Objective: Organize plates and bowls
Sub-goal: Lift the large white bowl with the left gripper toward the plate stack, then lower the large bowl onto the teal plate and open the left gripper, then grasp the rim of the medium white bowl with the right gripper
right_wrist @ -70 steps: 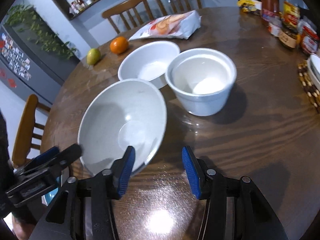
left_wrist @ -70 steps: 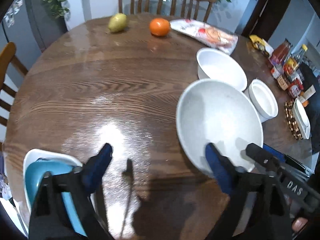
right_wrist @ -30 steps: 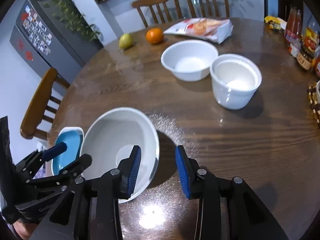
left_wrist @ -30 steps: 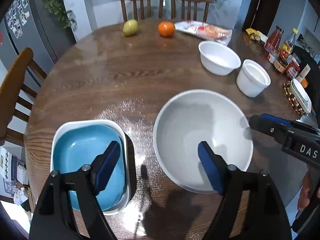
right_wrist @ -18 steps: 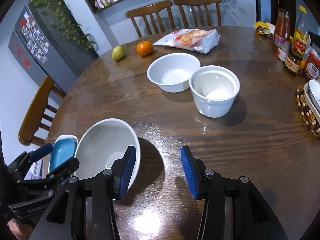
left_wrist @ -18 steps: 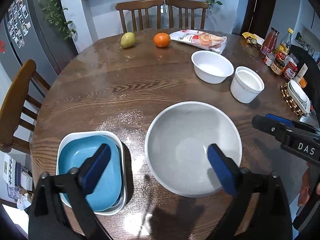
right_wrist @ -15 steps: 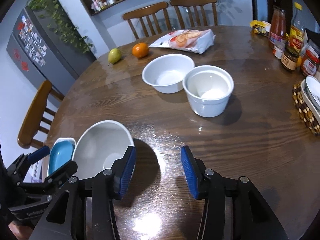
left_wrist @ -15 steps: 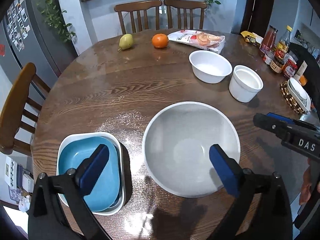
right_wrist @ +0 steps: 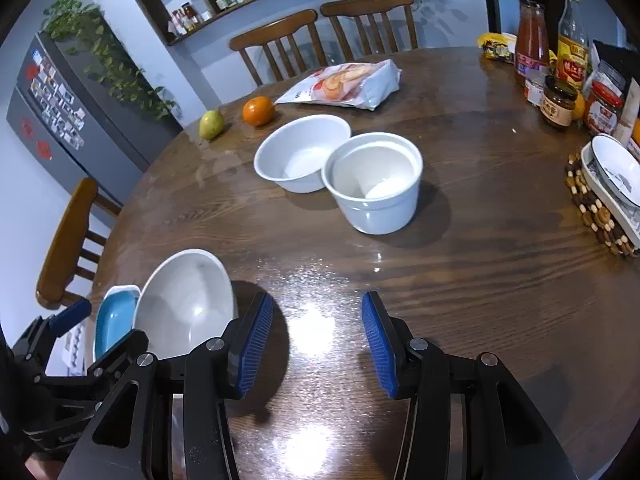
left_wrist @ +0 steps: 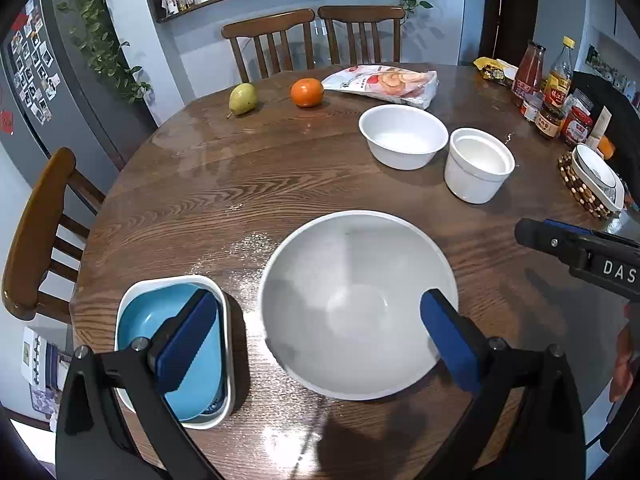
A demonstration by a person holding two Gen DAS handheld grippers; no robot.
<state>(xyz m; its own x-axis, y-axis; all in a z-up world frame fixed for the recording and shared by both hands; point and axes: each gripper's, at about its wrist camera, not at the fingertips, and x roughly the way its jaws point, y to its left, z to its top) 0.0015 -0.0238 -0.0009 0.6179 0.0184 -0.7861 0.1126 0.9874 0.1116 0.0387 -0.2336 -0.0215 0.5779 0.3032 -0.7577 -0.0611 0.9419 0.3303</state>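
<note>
The large white bowl [left_wrist: 358, 304] sits upright on the round table [left_wrist: 240, 200], free of both tools. The left gripper [left_wrist: 316, 332] hangs above it with its jaws spread wide and nothing pinched; the right gripper [right_wrist: 316, 334], just right of that bowl, is half open and empty. Touching the bowl's left side is the blue dish [left_wrist: 176, 344] nested in a white tray [left_wrist: 224, 308]. Beyond the bowl stand the medium white bowl [left_wrist: 402, 136] and the straight-sided ramekin [left_wrist: 478, 170], apparently touching, though the angle makes that uncertain. The next step is likely to nest the medium bowl: pinch one rim wall, lift it level, and lower it centred.
</note>
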